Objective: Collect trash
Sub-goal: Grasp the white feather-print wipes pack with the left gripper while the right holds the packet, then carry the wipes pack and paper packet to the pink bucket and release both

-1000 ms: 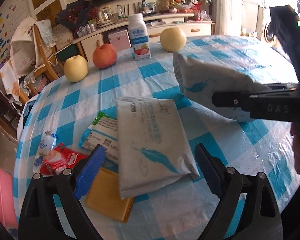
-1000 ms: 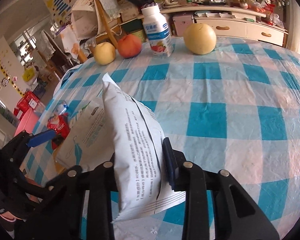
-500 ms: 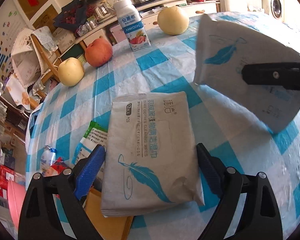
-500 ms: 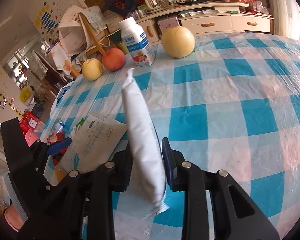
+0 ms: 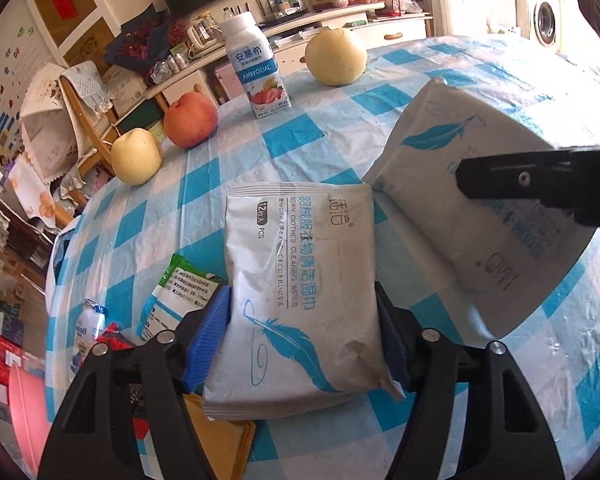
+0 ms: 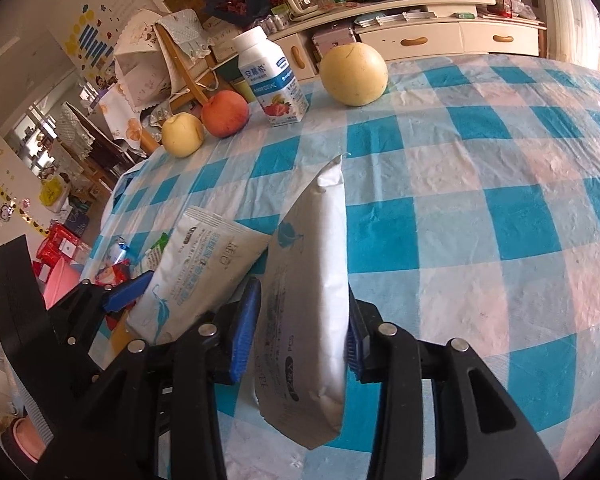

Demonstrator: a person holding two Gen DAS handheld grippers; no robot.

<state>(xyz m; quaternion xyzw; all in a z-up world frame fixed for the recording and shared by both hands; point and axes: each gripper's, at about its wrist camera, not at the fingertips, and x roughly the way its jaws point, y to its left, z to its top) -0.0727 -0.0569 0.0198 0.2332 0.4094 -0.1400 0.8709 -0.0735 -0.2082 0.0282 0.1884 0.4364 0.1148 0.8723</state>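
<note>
We are clamping one wipes pack [image 6: 312, 300] edge-up in the right gripper [image 6: 300, 332], pads pressing both flat faces, lifted off the checked tablecloth [image 6: 500, 184]. The left gripper [image 5: 304, 344] is bracketing a second wipes pack [image 5: 300, 280], its blue pads touching or nearly touching the pack's long sides; we cannot tell whether it is squeezing yet. We are judging both packs as light, soft and slick-filmed, likely to buckle or slide, so pinching across the middle of the width seems safest. Just left of the second pack, smaller wrappers [image 5: 172, 292] and an orange card [image 5: 220, 444] are crowding the table's near-left edge. A pink bin [image 5: 24, 412] is showing beyond that edge, below the tabletop. Farther off, the pears [image 5: 136, 156], apple [image 5: 191, 124] and milk bottle [image 5: 256, 72] are standing well apart, leaving open cloth to the right.
</note>
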